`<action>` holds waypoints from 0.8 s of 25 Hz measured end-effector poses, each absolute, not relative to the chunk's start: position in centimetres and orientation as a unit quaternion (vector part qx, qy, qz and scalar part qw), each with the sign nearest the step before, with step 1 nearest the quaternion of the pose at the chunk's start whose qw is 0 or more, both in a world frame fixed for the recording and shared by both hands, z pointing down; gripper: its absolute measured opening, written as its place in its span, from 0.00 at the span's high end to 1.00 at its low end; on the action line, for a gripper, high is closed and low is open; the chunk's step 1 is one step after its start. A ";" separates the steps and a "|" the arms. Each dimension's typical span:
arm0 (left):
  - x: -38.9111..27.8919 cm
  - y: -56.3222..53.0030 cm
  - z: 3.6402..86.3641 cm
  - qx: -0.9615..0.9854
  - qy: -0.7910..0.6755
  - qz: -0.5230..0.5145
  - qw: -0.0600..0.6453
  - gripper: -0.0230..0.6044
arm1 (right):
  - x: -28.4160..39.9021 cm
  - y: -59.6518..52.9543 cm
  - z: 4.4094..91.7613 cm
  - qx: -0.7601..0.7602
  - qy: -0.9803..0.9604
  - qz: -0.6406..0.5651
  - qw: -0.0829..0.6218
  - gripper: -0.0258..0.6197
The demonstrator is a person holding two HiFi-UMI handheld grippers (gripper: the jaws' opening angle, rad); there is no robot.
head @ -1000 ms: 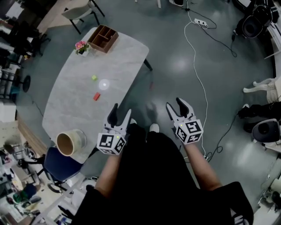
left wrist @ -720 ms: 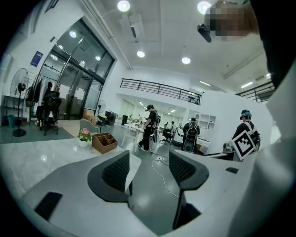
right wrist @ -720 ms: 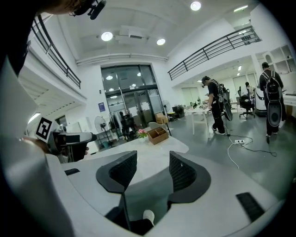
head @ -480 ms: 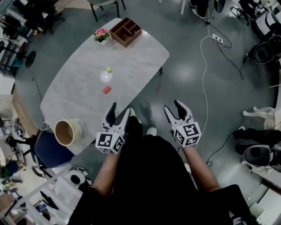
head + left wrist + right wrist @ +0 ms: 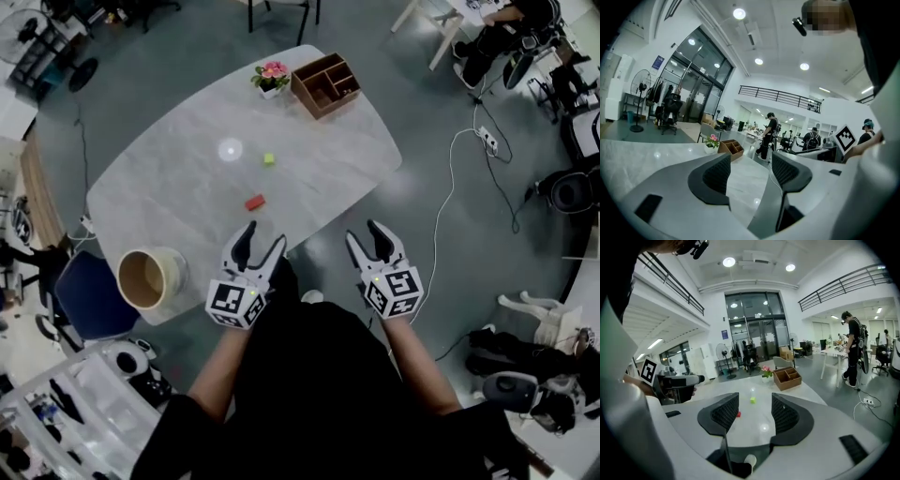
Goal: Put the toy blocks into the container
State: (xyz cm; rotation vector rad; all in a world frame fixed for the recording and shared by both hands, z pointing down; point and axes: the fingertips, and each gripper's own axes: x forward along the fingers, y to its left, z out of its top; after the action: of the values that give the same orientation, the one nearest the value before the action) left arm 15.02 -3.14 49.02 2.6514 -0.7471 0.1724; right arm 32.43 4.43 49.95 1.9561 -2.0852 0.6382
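A red block (image 5: 254, 202) and a small green block (image 5: 268, 159) lie on the pale marble table (image 5: 169, 197). A round tan container (image 5: 150, 278) stands at the table's near left end. My left gripper (image 5: 261, 243) hangs open at the table's near edge, just below the red block, with nothing between its jaws. My right gripper (image 5: 367, 240) is open and empty off the table's right side, above the floor. In the right gripper view the green block (image 5: 752, 400) and red block (image 5: 738, 414) show between the jaws, far off. The left gripper view shows table only, no blocks.
A wooden compartment box (image 5: 326, 84) and a small pot of pink flowers (image 5: 272, 77) sit at the table's far end. A blue chair (image 5: 80, 300) stands by the container. A white cable (image 5: 441, 225) trails on the floor to the right. People stand at desks beyond.
The head view has swung so the table now lies nearer and more central. Both grippers have come closer to the table's near edge, still open.
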 end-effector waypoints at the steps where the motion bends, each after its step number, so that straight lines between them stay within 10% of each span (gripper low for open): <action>1: 14.9 -4.0 49.1 0.942 -0.268 0.058 0.191 0.56 | 32.1 3.2 50.1 0.658 -0.712 0.218 0.111 0.67; 20: 10.7 -15.3 53.1 0.917 -0.311 0.040 0.245 0.56 | 24.0 -14.2 54.5 0.547 -0.776 0.245 0.198 0.67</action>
State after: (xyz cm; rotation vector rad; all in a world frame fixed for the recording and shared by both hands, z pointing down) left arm 10.65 -15.33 53.06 2.5045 -0.8489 0.1081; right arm 24.02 -14.15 54.53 1.5305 -2.1710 0.6870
